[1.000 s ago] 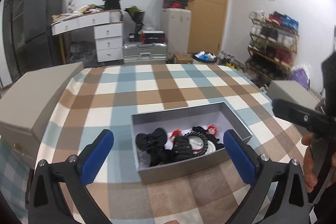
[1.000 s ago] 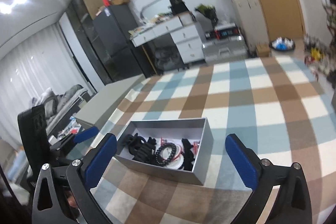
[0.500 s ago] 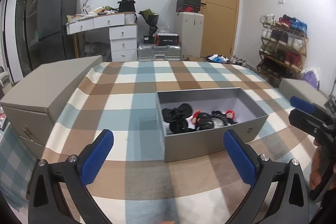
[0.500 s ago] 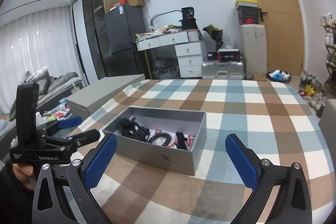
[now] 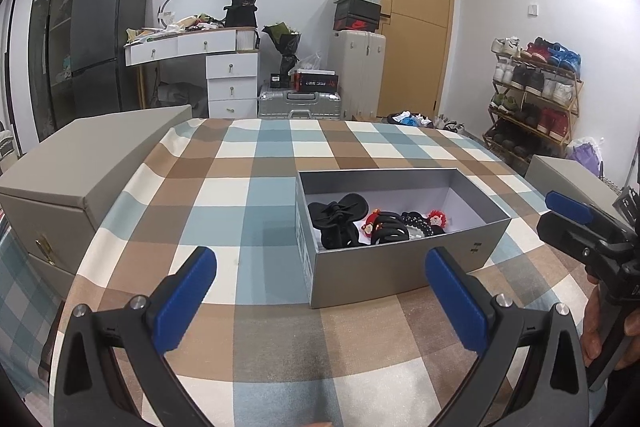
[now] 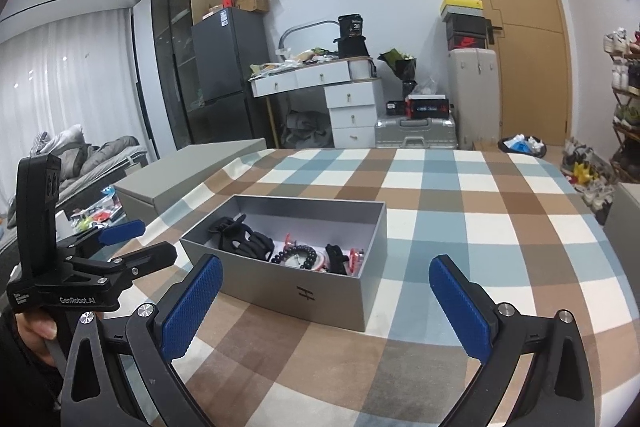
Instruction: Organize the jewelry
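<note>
I hold my left gripper (image 5: 320, 291) and right gripper (image 6: 324, 297) spread wide and empty, just short of the grey box (image 5: 400, 267) on the checked tablecloth (image 5: 240, 195). Inside it, black hair clips (image 5: 340, 223) and a bead bracelet (image 6: 298, 253) lie tangled; I could snag several at once.

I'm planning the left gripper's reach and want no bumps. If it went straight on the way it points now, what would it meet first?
Probably the near wall of the open grey box, which stands just ahead between the left gripper's open fingers. Only checked tablecloth lies before it. Depth is hard to judge in this fisheye view.
</note>
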Demonstrator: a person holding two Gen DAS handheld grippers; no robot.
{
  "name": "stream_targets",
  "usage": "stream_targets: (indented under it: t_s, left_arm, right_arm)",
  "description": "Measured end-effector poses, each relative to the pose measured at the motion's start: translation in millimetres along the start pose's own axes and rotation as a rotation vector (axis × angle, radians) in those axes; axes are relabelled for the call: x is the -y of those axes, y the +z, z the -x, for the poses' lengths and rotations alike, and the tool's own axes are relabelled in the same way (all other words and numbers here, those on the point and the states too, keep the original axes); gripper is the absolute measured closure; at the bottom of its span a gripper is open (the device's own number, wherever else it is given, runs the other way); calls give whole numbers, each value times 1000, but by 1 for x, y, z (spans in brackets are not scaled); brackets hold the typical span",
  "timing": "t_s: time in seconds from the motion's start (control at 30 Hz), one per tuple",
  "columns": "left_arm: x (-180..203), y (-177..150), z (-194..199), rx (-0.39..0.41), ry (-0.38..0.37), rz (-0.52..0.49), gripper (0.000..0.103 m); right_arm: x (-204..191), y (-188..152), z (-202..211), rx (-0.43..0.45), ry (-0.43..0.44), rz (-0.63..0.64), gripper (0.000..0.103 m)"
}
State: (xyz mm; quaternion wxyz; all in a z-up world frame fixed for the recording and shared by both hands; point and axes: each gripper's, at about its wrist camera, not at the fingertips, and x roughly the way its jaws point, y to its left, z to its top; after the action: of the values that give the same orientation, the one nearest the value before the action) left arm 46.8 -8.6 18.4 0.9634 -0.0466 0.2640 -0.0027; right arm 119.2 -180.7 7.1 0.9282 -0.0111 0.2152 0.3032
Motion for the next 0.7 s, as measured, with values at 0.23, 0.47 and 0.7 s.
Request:
stream_targets:
  t_s: [0.23, 0.47, 0.7]
  left_arm:
    - [-3, 0, 4, 20, 1, 21, 1]
    - [-6, 0, 0, 2, 5, 35, 1]
    - [-6, -1, 6, 28, 8, 33, 1]
  right_arm:
    - [-6, -1, 5, 24, -16, 32, 0]
    - [-6, -1, 7, 35, -18, 23, 0]
    - [-4, 0, 10, 41, -21, 16, 0]
